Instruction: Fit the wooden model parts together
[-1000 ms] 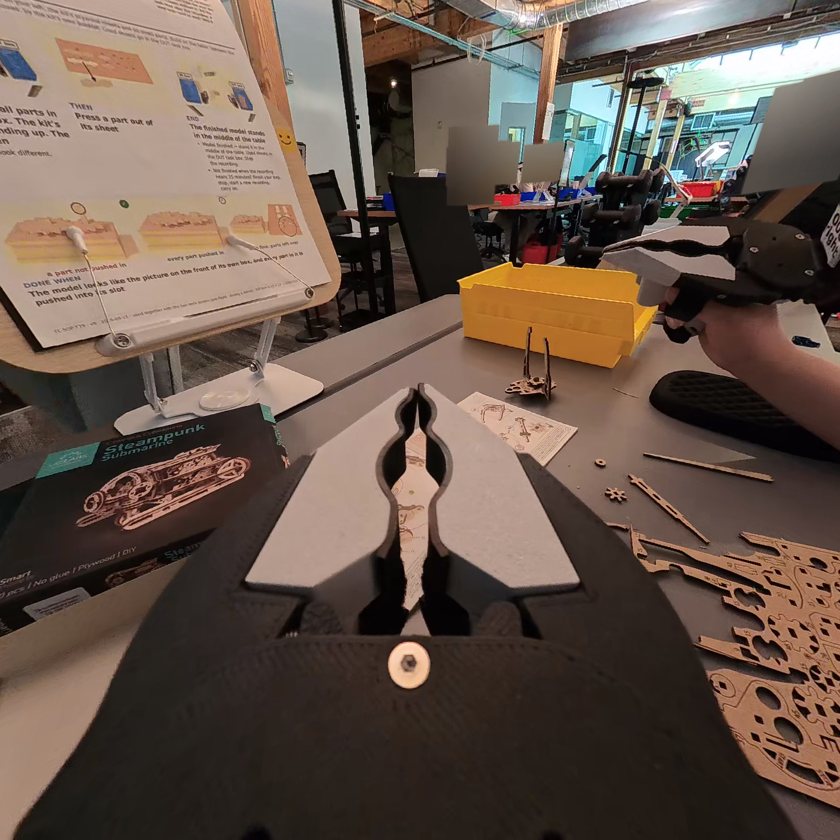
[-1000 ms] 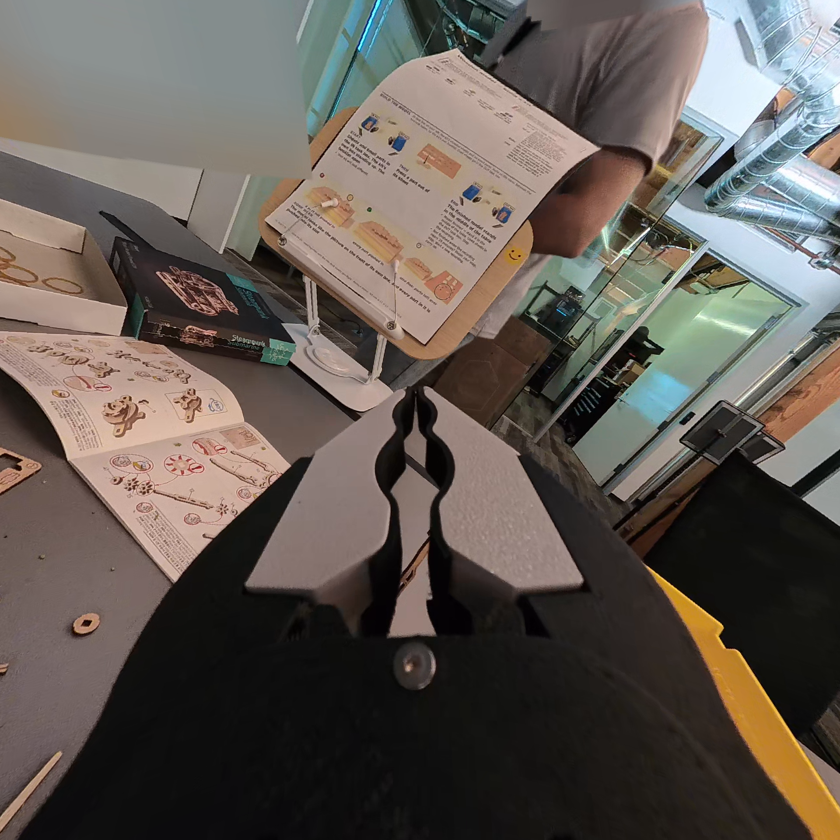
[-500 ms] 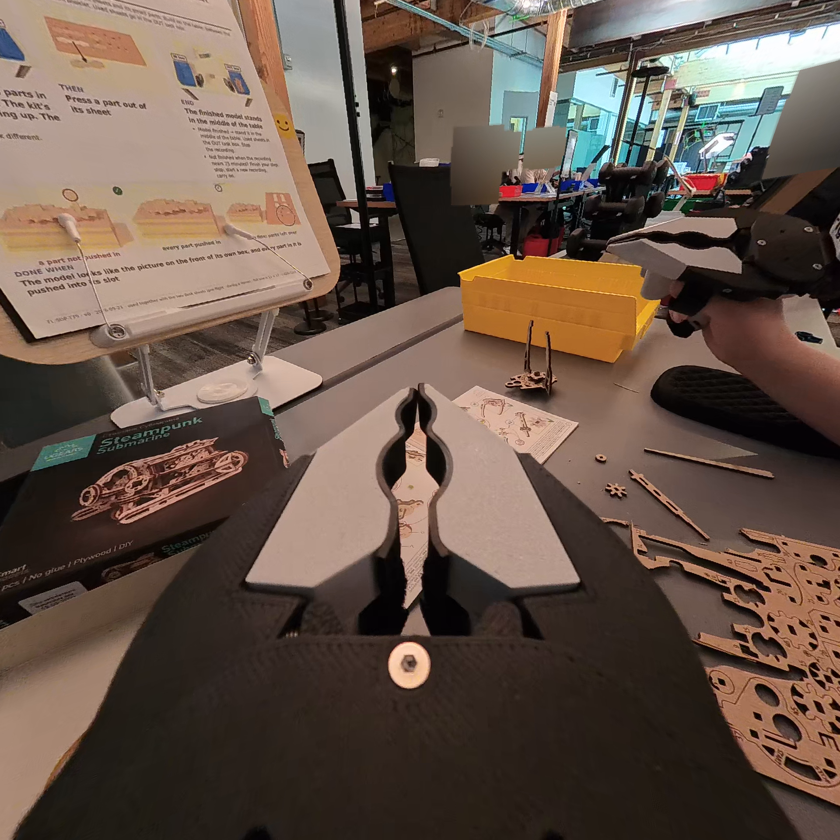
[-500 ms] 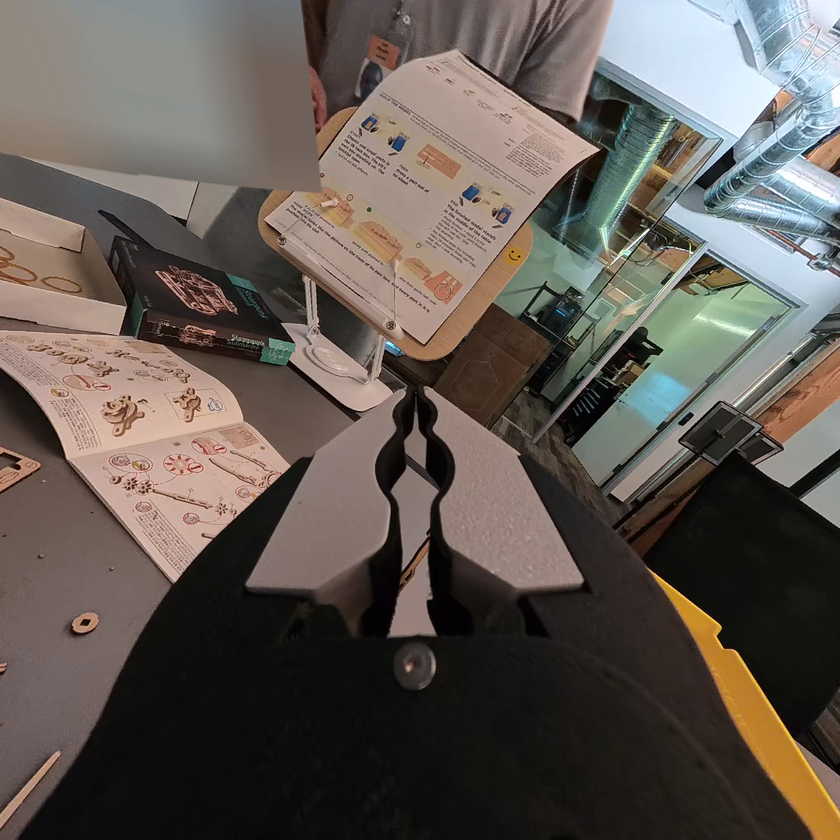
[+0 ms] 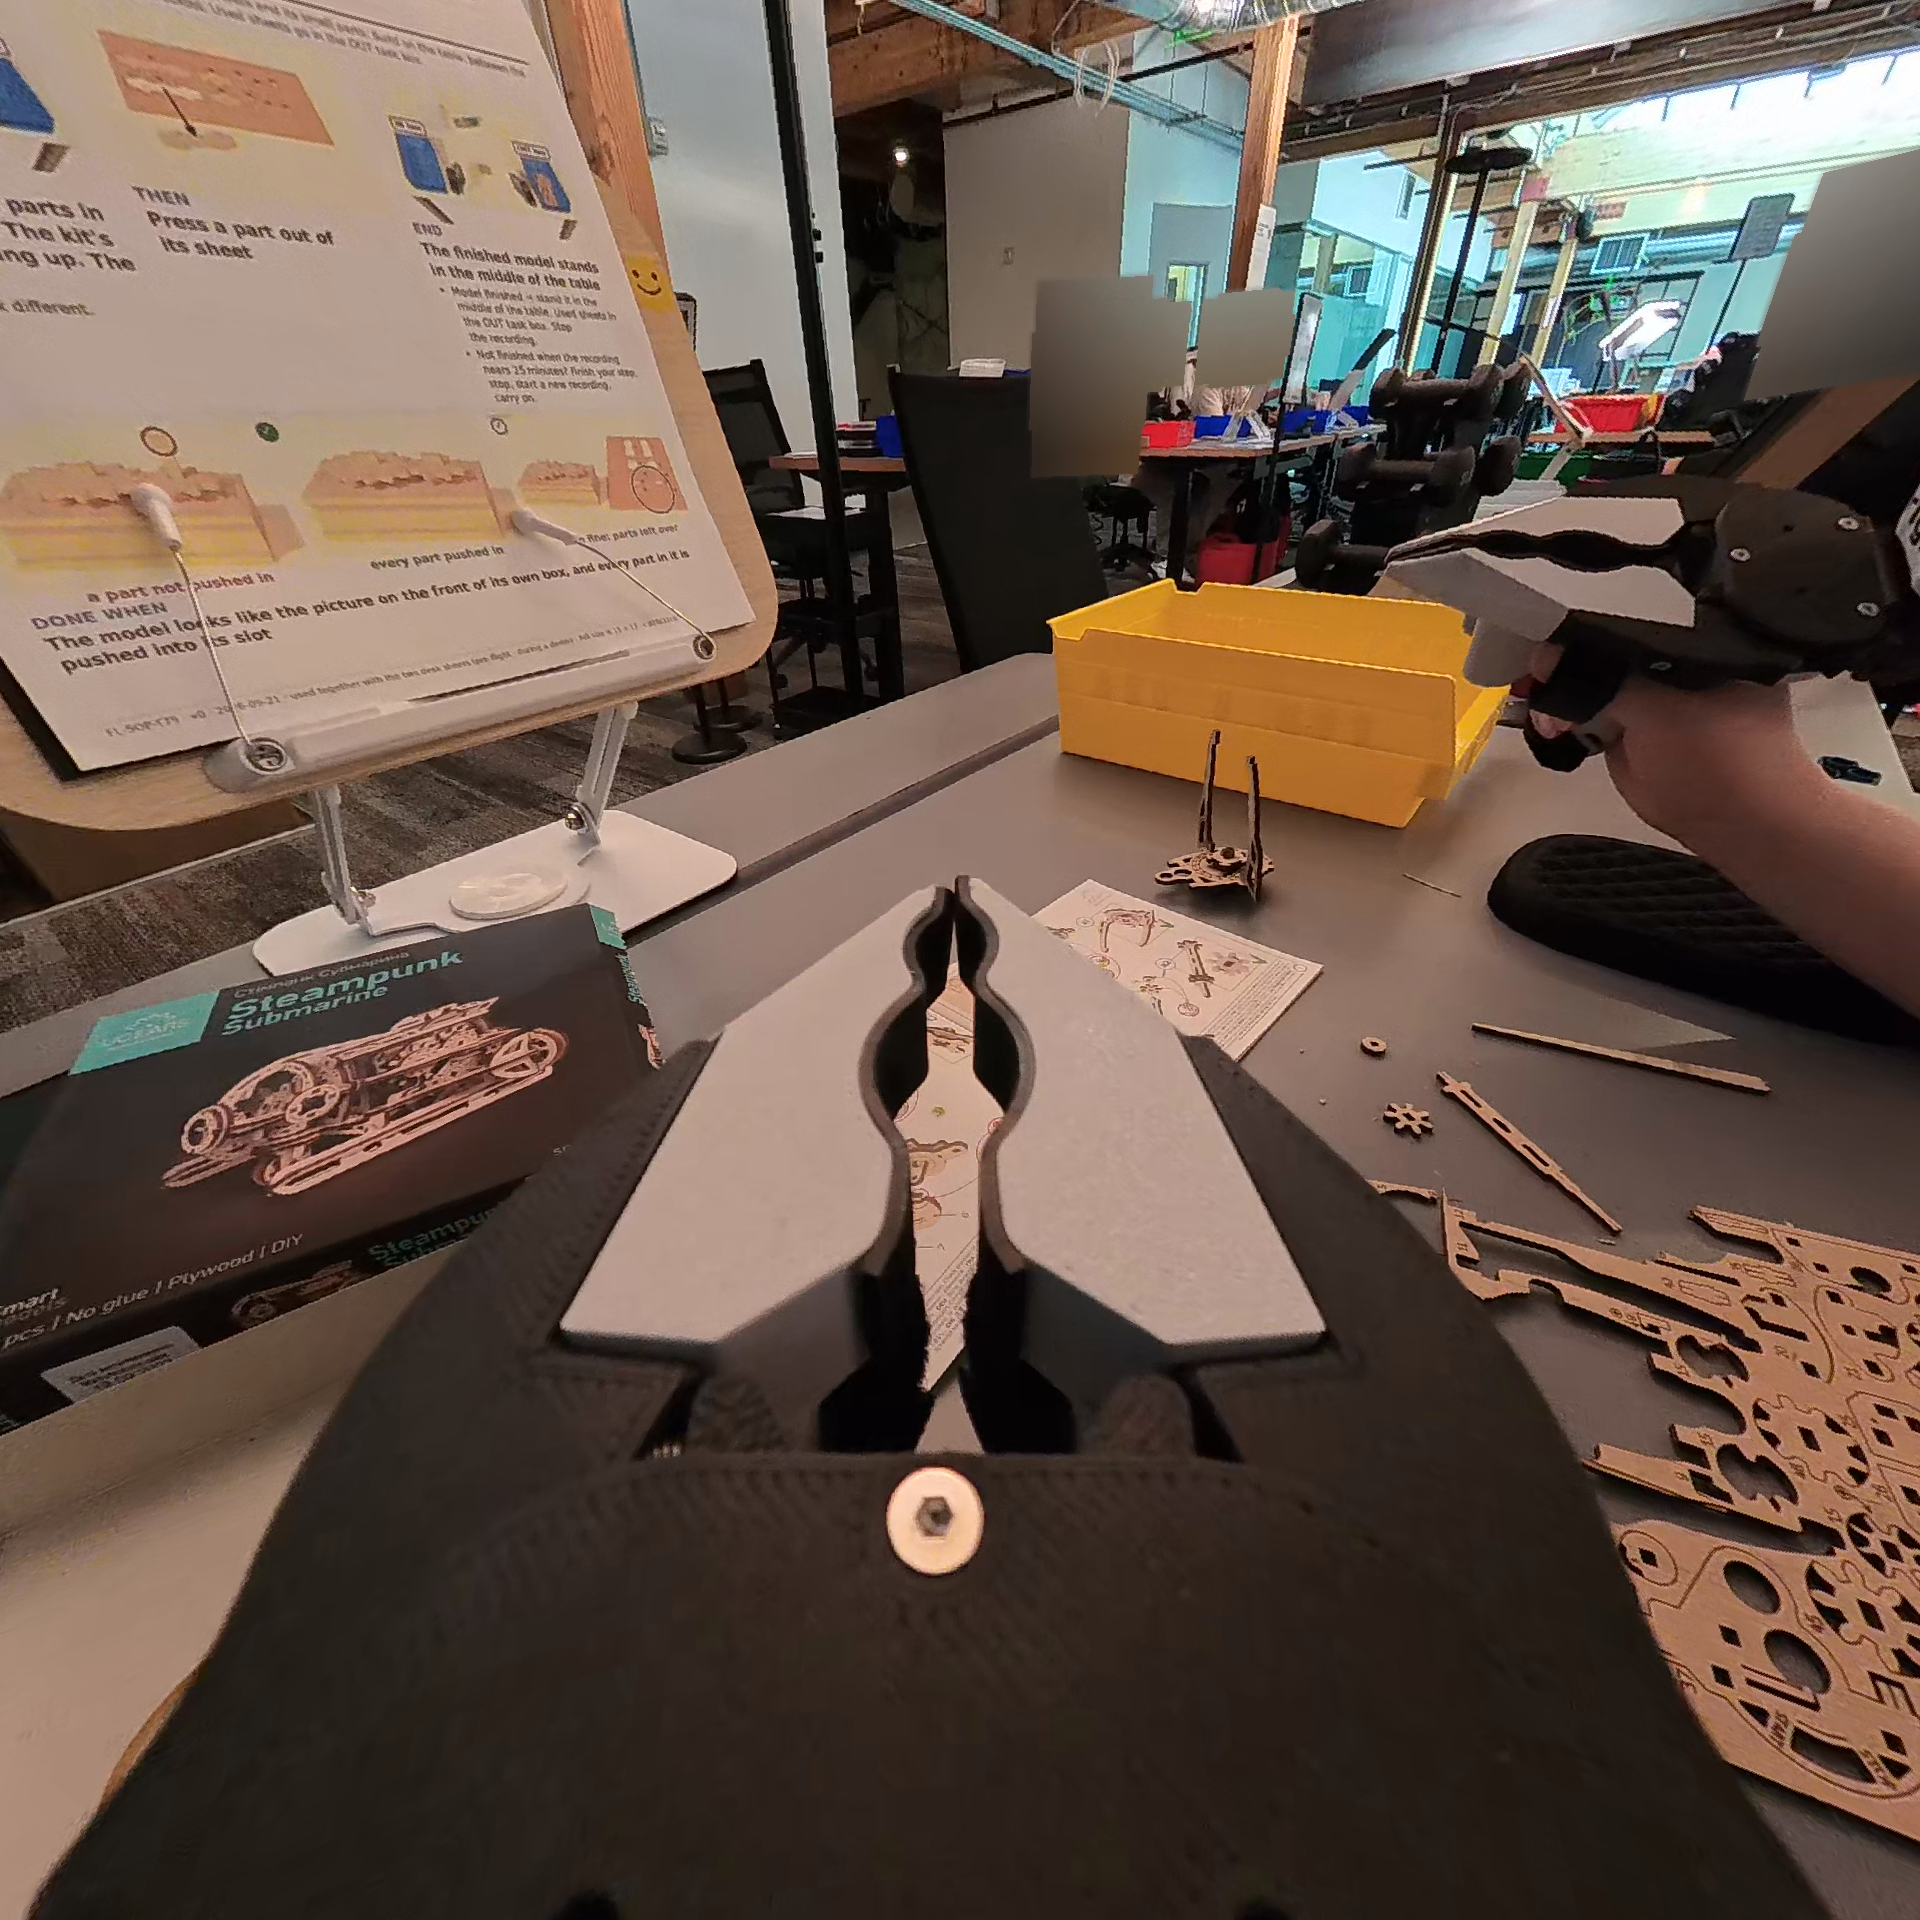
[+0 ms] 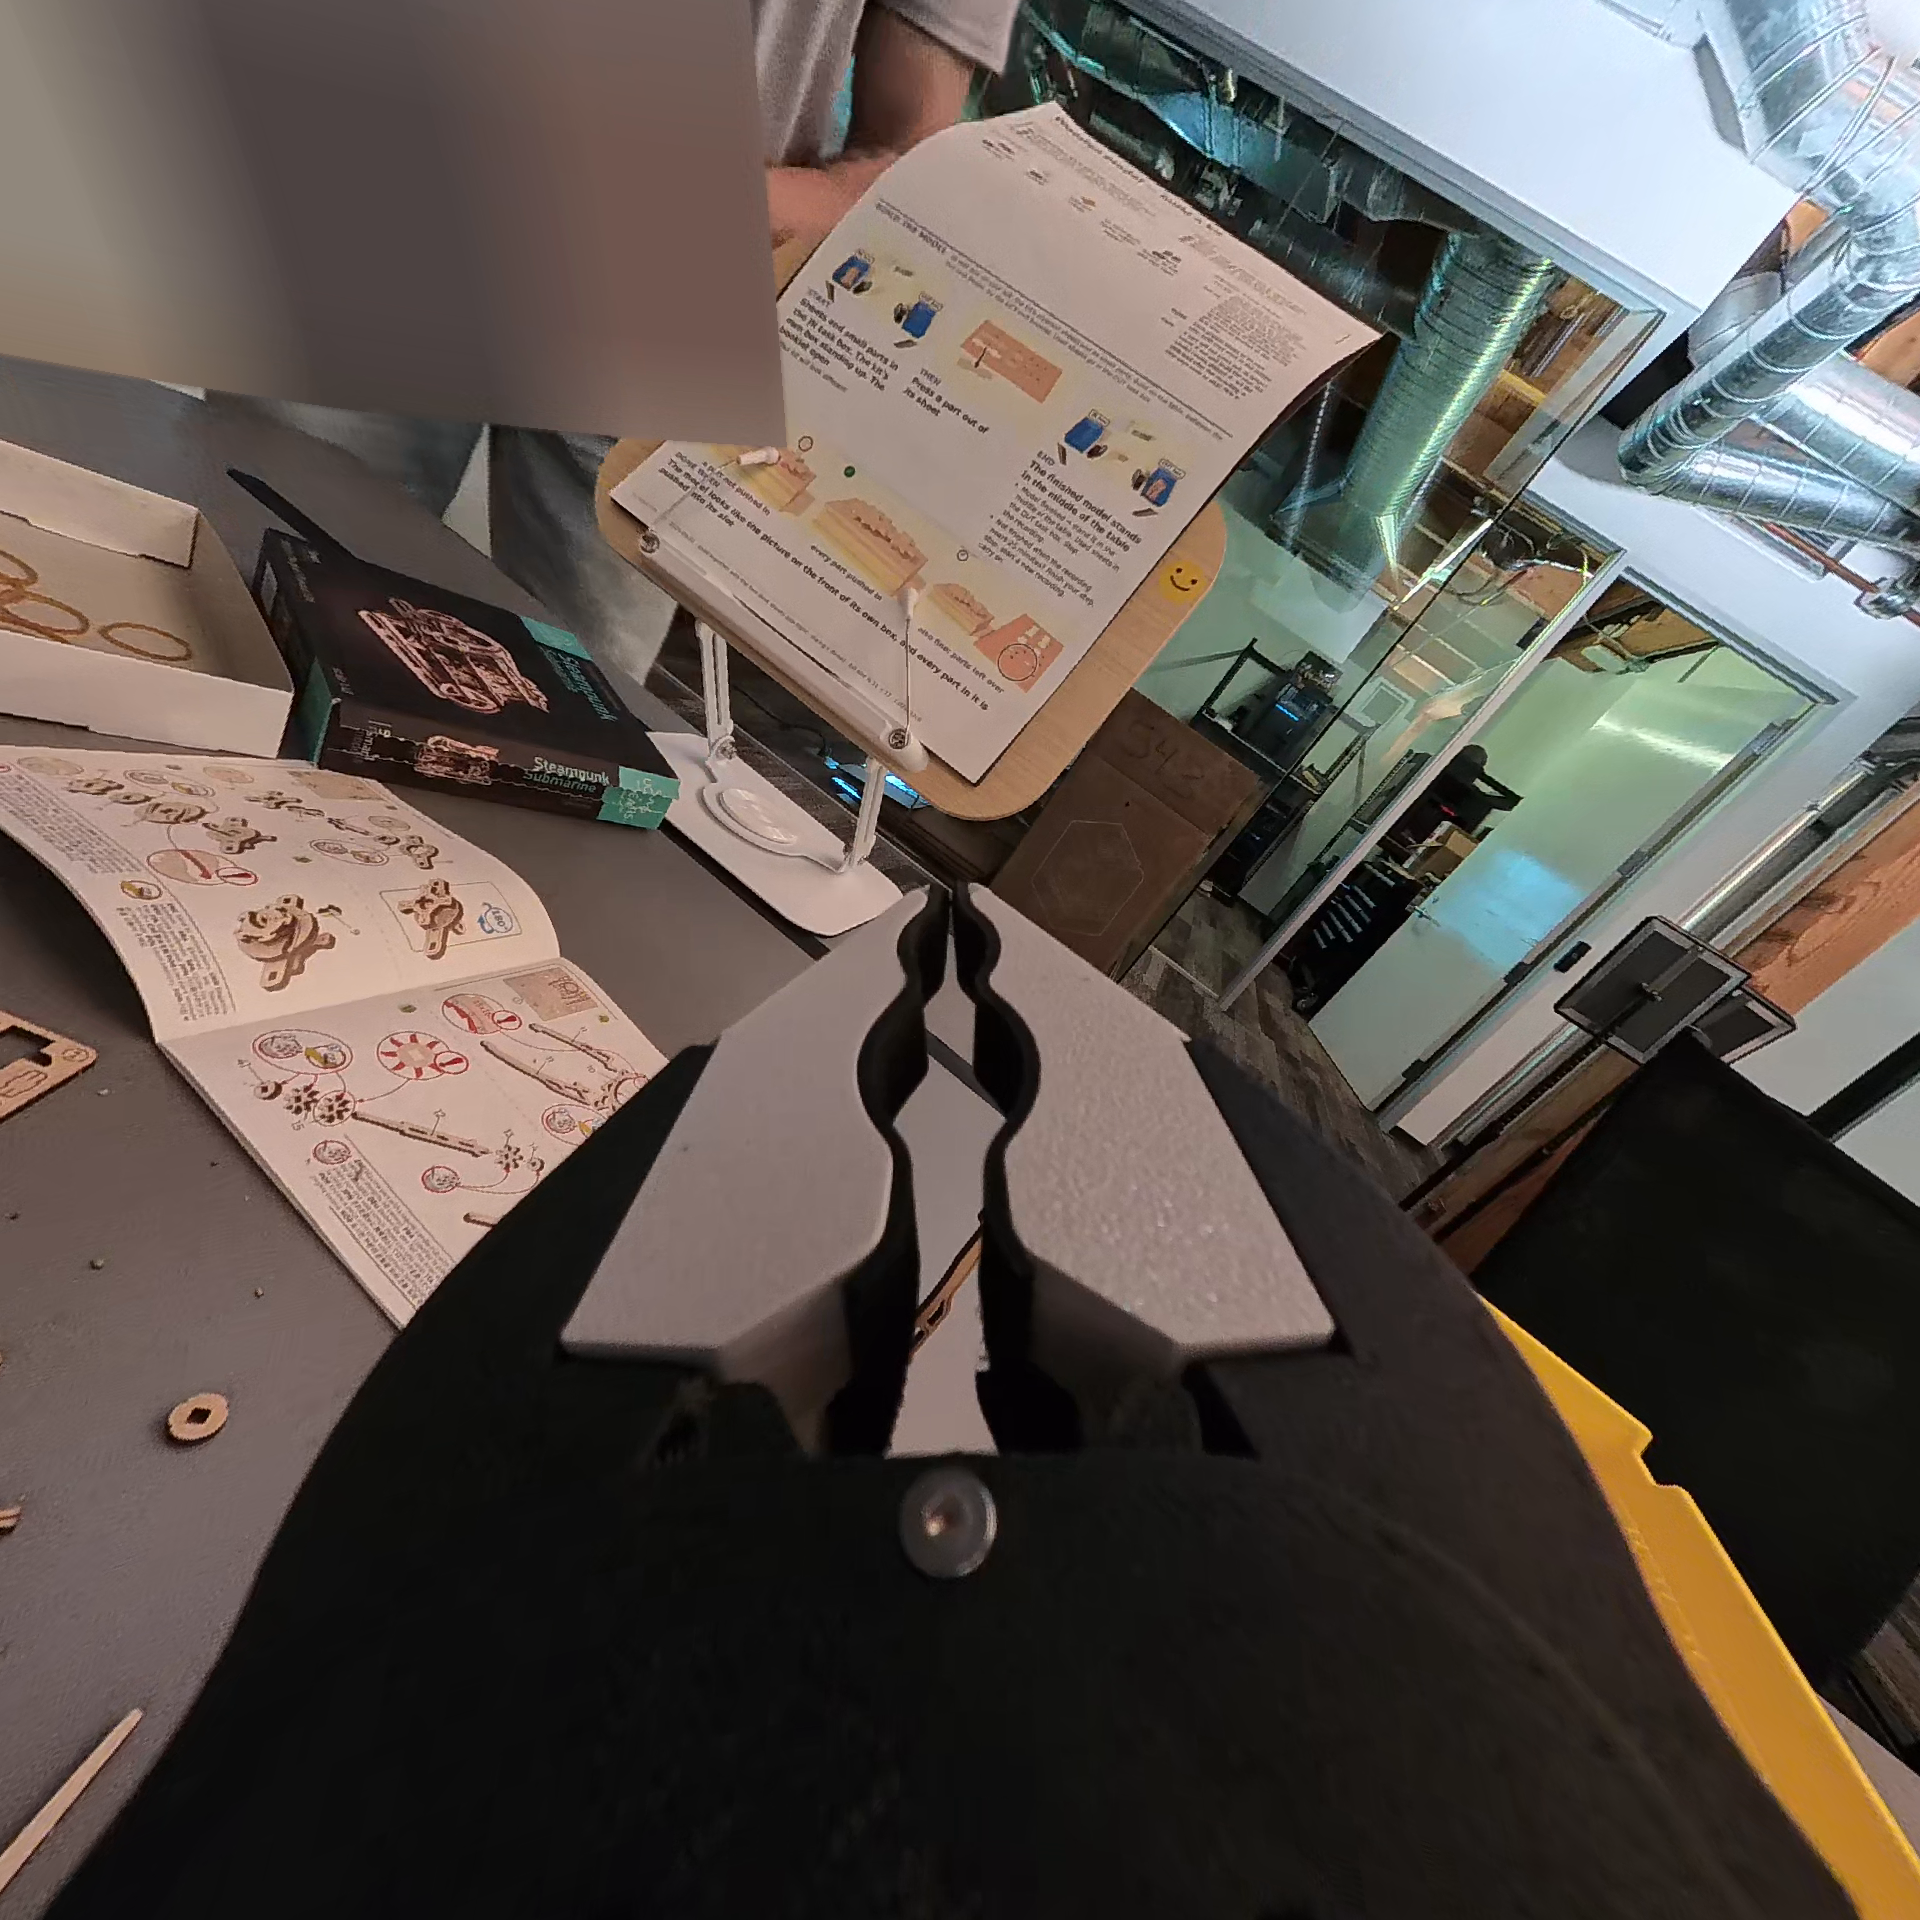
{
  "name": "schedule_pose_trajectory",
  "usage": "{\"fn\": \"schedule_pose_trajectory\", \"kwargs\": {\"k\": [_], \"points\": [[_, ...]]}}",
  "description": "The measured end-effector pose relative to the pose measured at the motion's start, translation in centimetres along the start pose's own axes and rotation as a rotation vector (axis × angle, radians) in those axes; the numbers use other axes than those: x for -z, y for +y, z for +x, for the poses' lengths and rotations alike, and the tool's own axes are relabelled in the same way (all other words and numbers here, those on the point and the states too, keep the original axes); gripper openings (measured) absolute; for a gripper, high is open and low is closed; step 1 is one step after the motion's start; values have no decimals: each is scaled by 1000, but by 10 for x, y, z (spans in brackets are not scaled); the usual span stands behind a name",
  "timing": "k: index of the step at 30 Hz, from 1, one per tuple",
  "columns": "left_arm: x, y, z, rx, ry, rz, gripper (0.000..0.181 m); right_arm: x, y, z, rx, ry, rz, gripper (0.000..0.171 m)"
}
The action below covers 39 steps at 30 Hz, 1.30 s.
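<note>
My left gripper (image 5: 954, 894) is shut and empty, low over the grey table (image 5: 1351, 935) above the open booklet (image 5: 1174, 966). A small part-built wooden model (image 5: 1221, 842) with two upright pieces stands beyond it, before the yellow bin (image 5: 1278, 696). A punched plywood sheet (image 5: 1766, 1455) lies at the right, with a gear (image 5: 1407, 1119), a ring (image 5: 1374, 1044) and thin strips (image 5: 1527, 1148) loose beside it. My right gripper (image 6: 951, 899) is shut, held in a hand above the bin's right end (image 5: 1455, 561). A sliver of wood (image 6: 951, 1288) shows through its gap, below it.
A dark kit box (image 5: 312, 1091) and a stand with an instruction sheet (image 5: 312, 416) are at the left. A black pad (image 5: 1683, 925) lies under the right forearm. A white tray (image 6: 104, 623) holds wooden rings. A washer (image 6: 194, 1420) lies loose. A person stands behind the stand. The gap from one gripper's tips to the other's is roughly 25 cm. It is some 20 cm from my right tips to the gear (image 5: 1407, 1119).
Both grippers stay shut and have hardly moved. The person behind the stand has walked to the left in the right wrist view.
</note>
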<state>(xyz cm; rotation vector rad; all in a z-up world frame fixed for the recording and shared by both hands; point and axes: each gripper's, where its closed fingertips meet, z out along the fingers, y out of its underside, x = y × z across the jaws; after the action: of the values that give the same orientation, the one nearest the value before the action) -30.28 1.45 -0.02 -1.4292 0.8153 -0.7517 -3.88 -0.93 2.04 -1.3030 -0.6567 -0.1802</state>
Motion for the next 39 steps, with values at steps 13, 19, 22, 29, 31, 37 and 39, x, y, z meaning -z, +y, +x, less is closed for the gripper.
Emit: {"fn": "schedule_pose_trajectory", "kwargs": {"k": [13, 19, 22, 29, 31, 37, 39], "points": [[1, -6, 9, 22, 39, -10, 3, 2, -5, 1, 22, 5, 9, 0], [9, -20, 19, 102, 106, -32, 20, 3, -3, -8, 26, -20, 3, 0], [30, -27, 32, 205, 145, -4, 27, 20, -3, -38, -96, -162, -11, 3], [103, 29, 69, 279, 123, -168, 33, 117, 4, -115, -208, -479, -104, 19], [119, 48, 80, 261, 89, -221, 36, 138, 11, -128, -246, -525, -160, 25], [138, 87, 116, 167, 49, -347, 42, 179, 12, -159, -415, -624, -218, 38], [139, 95, 127, 169, 60, -377, 46, 187, 13, -167, -449, -643, -236, 40]]}}
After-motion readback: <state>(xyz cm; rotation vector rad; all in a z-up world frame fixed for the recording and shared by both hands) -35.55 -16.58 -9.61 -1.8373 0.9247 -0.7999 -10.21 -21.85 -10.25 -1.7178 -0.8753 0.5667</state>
